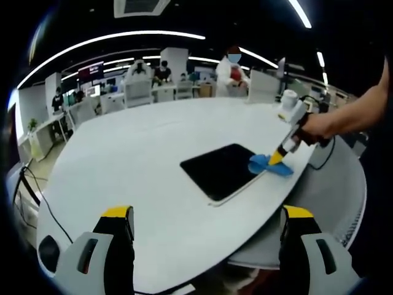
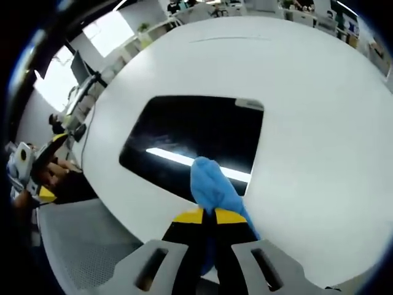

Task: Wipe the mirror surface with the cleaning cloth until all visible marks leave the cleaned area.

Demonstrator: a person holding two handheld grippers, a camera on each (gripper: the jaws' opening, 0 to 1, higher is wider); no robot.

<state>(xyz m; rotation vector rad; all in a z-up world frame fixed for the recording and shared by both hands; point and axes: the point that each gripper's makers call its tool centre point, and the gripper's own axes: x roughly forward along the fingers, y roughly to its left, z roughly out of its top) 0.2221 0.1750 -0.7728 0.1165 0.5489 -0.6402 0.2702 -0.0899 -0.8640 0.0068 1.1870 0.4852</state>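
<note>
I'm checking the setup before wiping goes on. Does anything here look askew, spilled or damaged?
Nothing stands out. The mirror lies flat on the white table, with no crack or spill to be seen. The right gripper is shut on the blue cloth at the mirror's edge. The left gripper is open, apart from both.

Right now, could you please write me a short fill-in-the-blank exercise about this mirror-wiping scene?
1. The right gripper is shut on a cloth whose colour is ____.
2. The cloth rests on the edge of the dark ____, which lies flat on the white table.
3. The left gripper holds nothing; its jaws stand ____.

Missing words: blue; mirror; open
</note>
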